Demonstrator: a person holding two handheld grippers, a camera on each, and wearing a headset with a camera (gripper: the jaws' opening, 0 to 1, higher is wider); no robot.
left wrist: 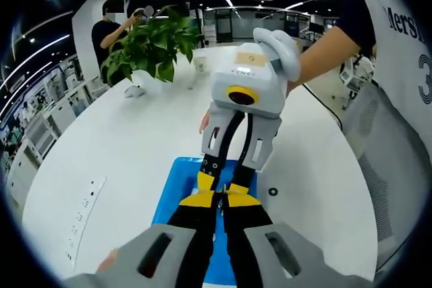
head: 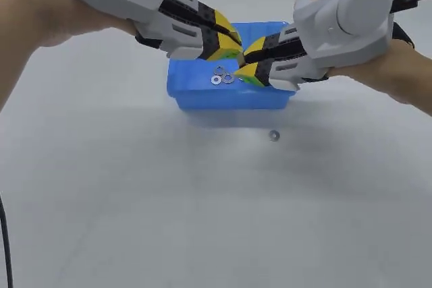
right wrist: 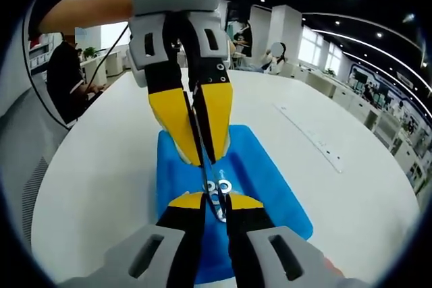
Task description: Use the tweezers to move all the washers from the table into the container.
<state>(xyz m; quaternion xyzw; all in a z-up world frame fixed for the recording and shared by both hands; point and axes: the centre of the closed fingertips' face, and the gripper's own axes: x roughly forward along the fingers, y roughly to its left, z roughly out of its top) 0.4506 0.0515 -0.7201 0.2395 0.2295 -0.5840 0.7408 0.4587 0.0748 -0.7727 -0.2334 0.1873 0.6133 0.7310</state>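
Note:
A blue container [head: 229, 102] stands on the white table and holds several metal washers [head: 221, 76]. One more washer [head: 273, 135] lies on the table just in front of it. Both grippers hover tip to tip over the container. My left gripper [head: 233, 42] comes in from the left and my right gripper [head: 246, 65] from the right. In the right gripper view, thin metal tweezers [right wrist: 202, 153] run from my right gripper [right wrist: 216, 204] up between the yellow fingers [right wrist: 177, 123] of the left one. Both grippers look shut on the tweezers. The washers [right wrist: 217, 185] lie just beneath.
The table is wide, white and round-edged, with bare surface all around the container [left wrist: 172, 187]. A potted plant [left wrist: 152, 45] and a cup stand at its far side, where a person [left wrist: 108, 32] is. A flat white strip [right wrist: 310, 136] lies on the table beyond the container.

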